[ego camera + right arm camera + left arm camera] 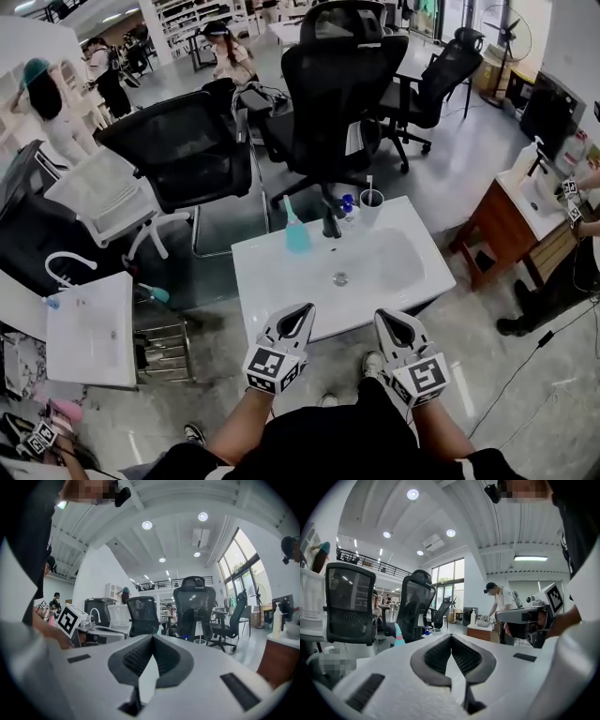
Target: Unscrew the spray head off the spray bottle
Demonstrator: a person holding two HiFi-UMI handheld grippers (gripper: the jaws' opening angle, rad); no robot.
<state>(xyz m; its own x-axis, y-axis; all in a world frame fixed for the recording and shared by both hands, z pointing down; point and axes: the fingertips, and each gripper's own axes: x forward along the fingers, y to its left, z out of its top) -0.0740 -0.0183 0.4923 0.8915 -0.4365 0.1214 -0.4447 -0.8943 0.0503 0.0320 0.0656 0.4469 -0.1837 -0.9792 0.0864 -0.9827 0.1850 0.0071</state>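
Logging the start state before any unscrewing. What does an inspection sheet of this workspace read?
Surface: white sink top, drain in its basin.
Job's things: teal spray bottle upright at the back rim, untouched.
Clutter: black faucet, small blue-topped bottle, cup beside it.
Grippers: left gripper and right gripper shut, empty, short of the sink.
Cables: one cable across the floor, right.
Surroundings: office chairs, other people, more sinks.

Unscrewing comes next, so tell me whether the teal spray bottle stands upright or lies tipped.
Upright: the spray bottle stands on its base at the back edge of the white sink, its spray head on top.
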